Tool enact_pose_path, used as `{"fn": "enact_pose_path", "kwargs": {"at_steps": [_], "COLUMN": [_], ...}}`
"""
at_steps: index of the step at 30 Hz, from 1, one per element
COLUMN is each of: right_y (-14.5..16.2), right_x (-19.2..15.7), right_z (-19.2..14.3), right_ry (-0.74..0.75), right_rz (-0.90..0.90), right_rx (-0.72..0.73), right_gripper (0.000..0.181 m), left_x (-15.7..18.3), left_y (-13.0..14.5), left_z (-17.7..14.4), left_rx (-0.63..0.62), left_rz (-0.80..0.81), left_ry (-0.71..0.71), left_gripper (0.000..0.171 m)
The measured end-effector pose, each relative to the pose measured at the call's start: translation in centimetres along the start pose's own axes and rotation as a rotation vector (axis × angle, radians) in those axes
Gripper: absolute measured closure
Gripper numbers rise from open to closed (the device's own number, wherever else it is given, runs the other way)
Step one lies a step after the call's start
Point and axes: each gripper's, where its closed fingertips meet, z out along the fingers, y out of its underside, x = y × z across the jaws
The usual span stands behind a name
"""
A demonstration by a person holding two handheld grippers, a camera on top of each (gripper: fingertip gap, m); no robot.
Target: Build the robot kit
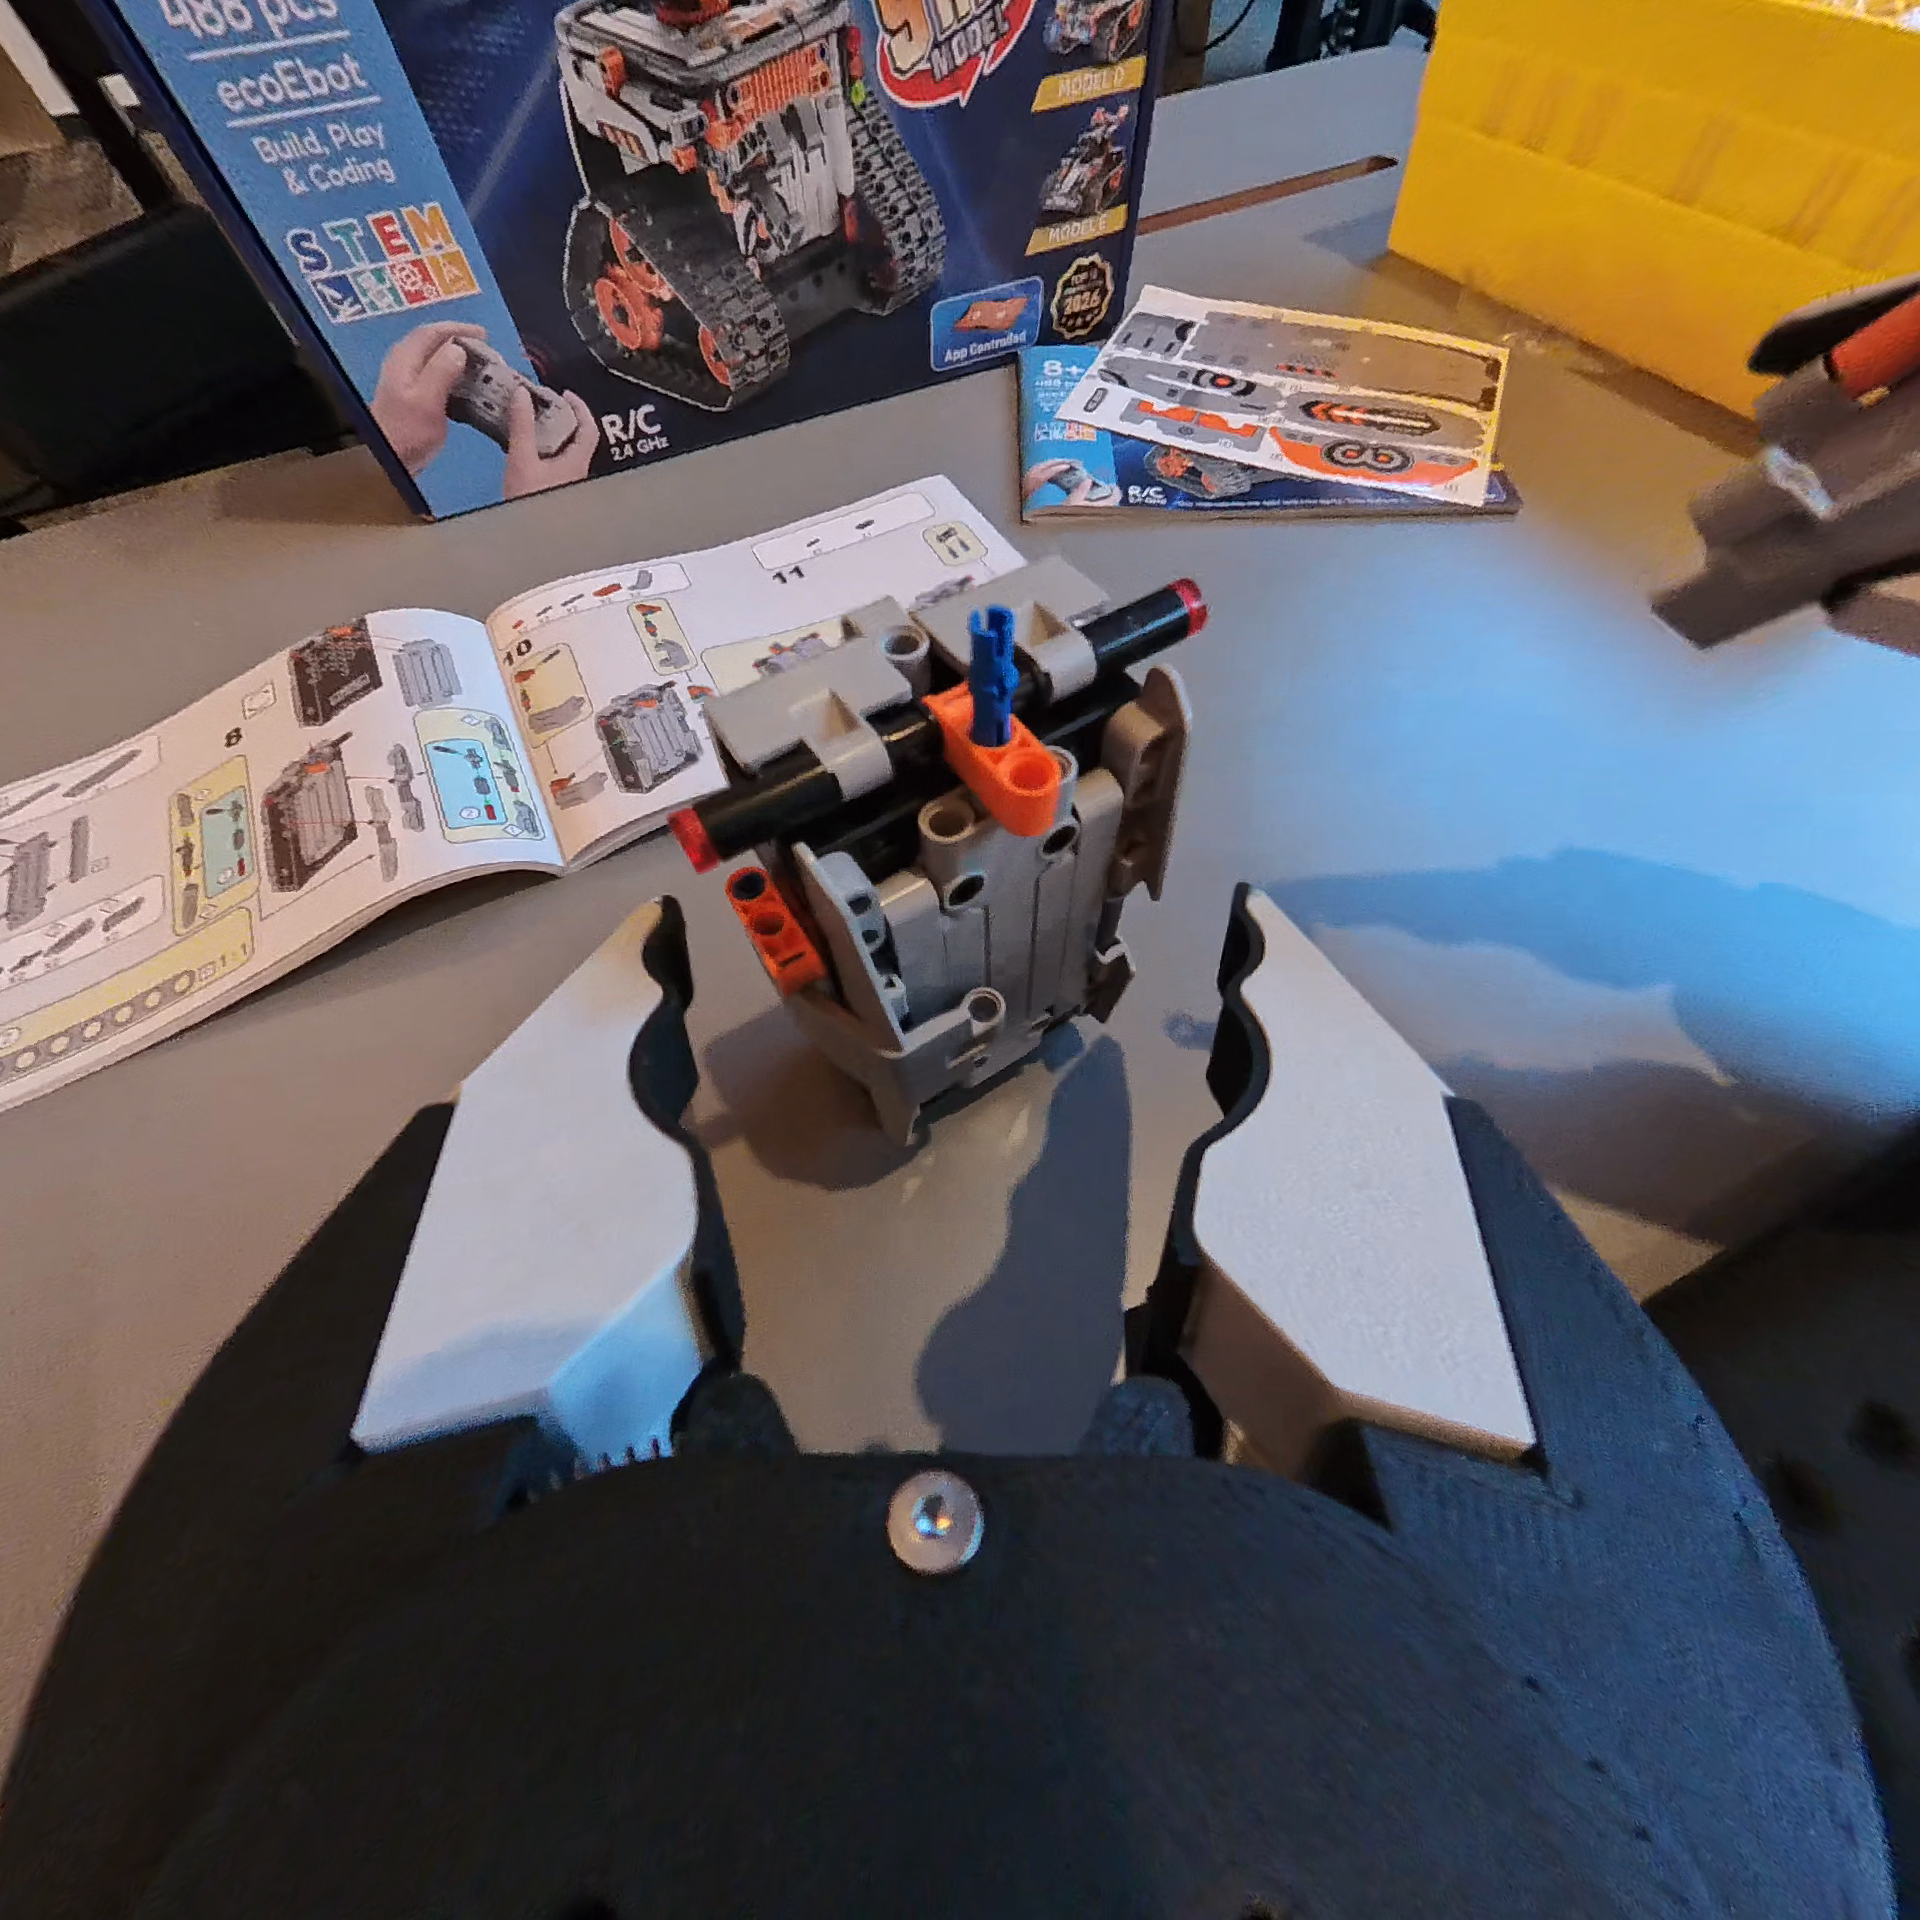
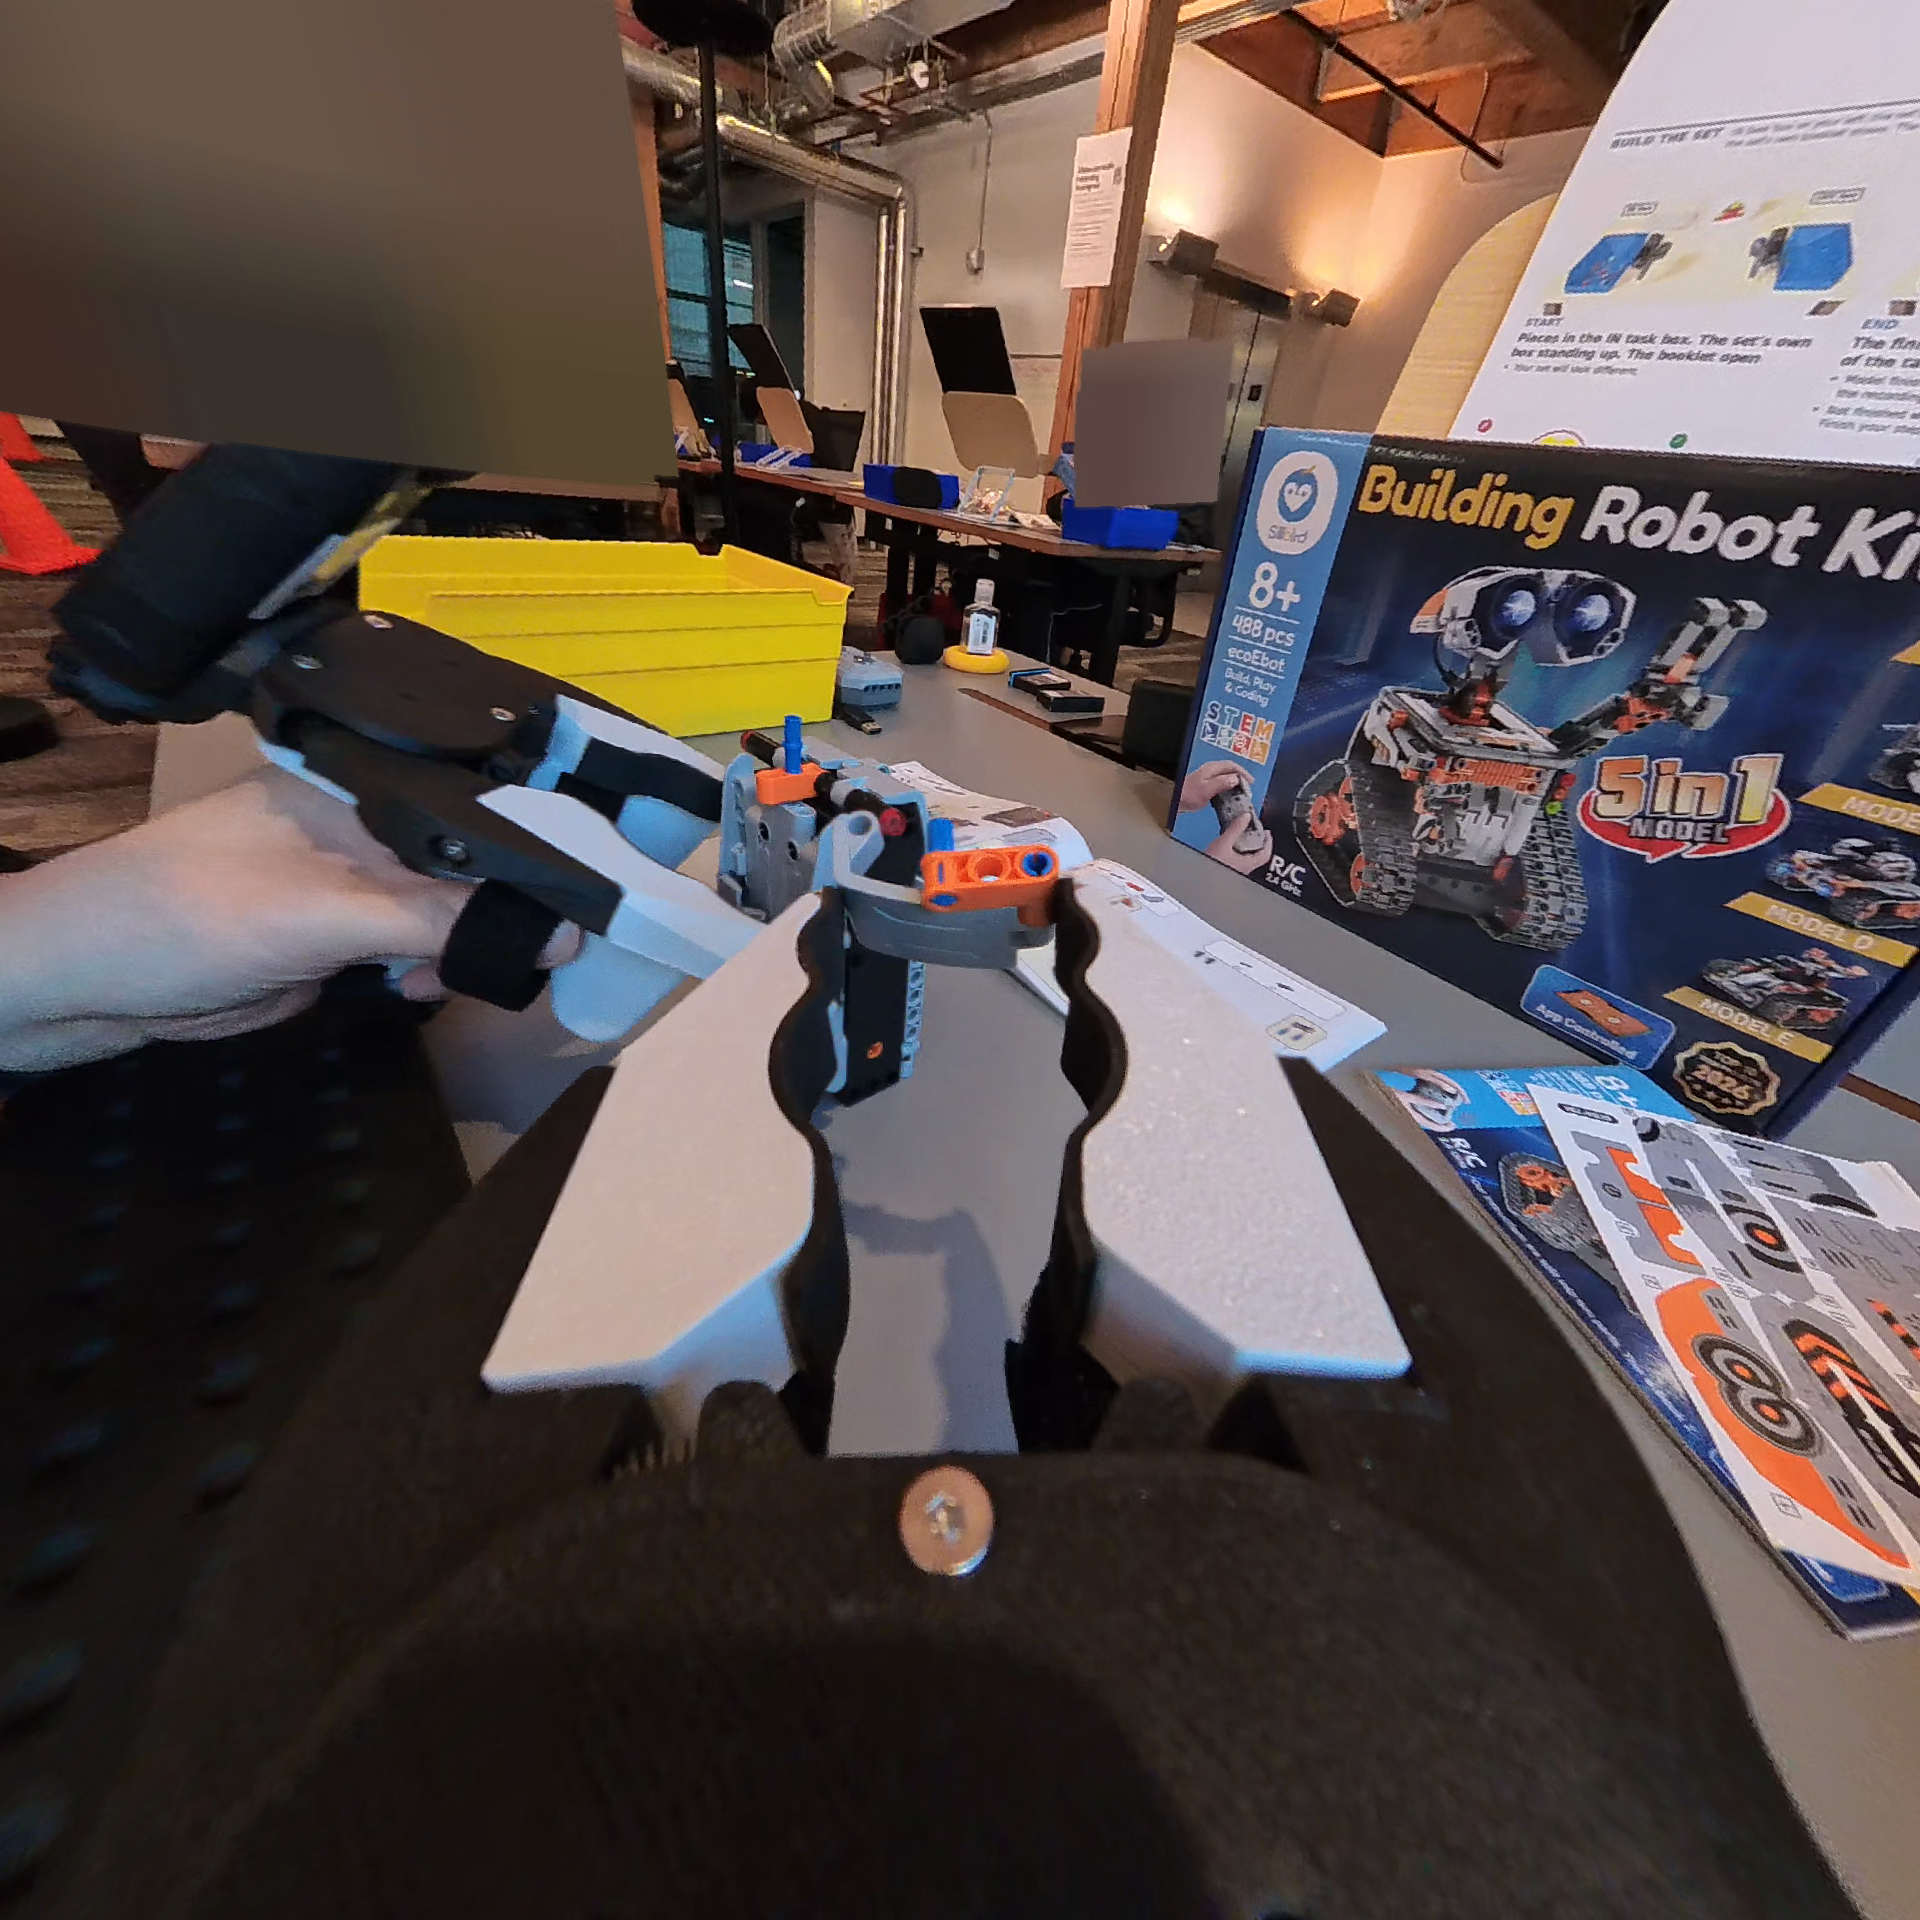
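While the left gripper (image 1: 956, 909) gaped empty just short of the grey brick assembly (image 1: 987, 883) standing upright on the table (image 1: 1455, 748) beside the open booklet (image 1: 312, 810), the right gripper (image 2: 940, 906) clamped a small grey-and-orange piece (image 2: 987, 868) aloft.

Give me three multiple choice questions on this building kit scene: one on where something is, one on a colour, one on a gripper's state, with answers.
1. Where is the open instruction booklet? A on top of the kit box; B flat on the table before the kit box; C in a gripper.
2. What colour is the pin standing up from the block assembly? A blue; B green; C white.
3. The left hand-held gripper is: A shut on the booklet; B shut on the assembly; C open, empty.
Answers: B, its pages lie spread on the grey surface; A, it rises blue from an orange beam; C, its fingers stand wide apart, touching nothing.
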Motion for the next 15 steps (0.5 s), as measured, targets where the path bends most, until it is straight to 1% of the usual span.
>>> {"fn": "enact_pose_path", "kwargs": {"at_steps": [4, 6, 7, 9, 10, 12, 13, 14, 15], "right_y": [0.4, 0.5, 0.5, 0.4, 0.5, 0.9, 1.1, 1.3, 1.6], "right_x": [-0.5, -0.6, -0.6, -0.5, -0.5, -0.5, -0.6, -0.8, -0.9], "right_z": [0.3, 0.3, 0.3, 0.2, 0.3, 0.4, 0.5, 0.7, 0.8], "right_ry": [-0.024, -0.029, -0.029, -0.028, -0.029, -0.039, -0.048, -0.057, -0.067], "right_rz": [-0.005, -0.004, -0.003, 0.004, 0.013, 0.037, 0.047, 0.057, 0.064], "right_rx": [-0.021, -0.024, -0.022, -0.019, -0.022, -0.035, -0.043, -0.054, -0.067], "right_gripper": [0.142, 0.142, 0.141, 0.142, 0.142, 0.142, 0.142, 0.142, 0.142], "left_x": [-1.1, -1.1, -0.9, -0.1, -0.1, -0.1, -0.3, -0.4, -0.7], "left_y": [1.0, 1.2, 1.2, 1.6, 1.8, 2.3, 2.6, 3.0, 3.3], "left_z": [1.0, 1.2, 1.2, 1.0, 0.8, 0.3, 0.0, -0.2, -0.4], "left_rx": [-0.069, -0.073, -0.068, -0.061, -0.065, -0.081, -0.093, -0.108, -0.12], "left_rz": [-0.005, 0.009, -0.001, -0.021, -0.024, -0.029, -0.035, -0.035, -0.034], "left_ry": [-0.016, 0.027, 0.073, 0.195, 0.248, 0.361, 0.407, 0.454, 0.486], "left_gripper": [0.07, 0.073, 0.076, 0.095, 0.093, 0.098, 0.097, 0.103, 0.105]}}
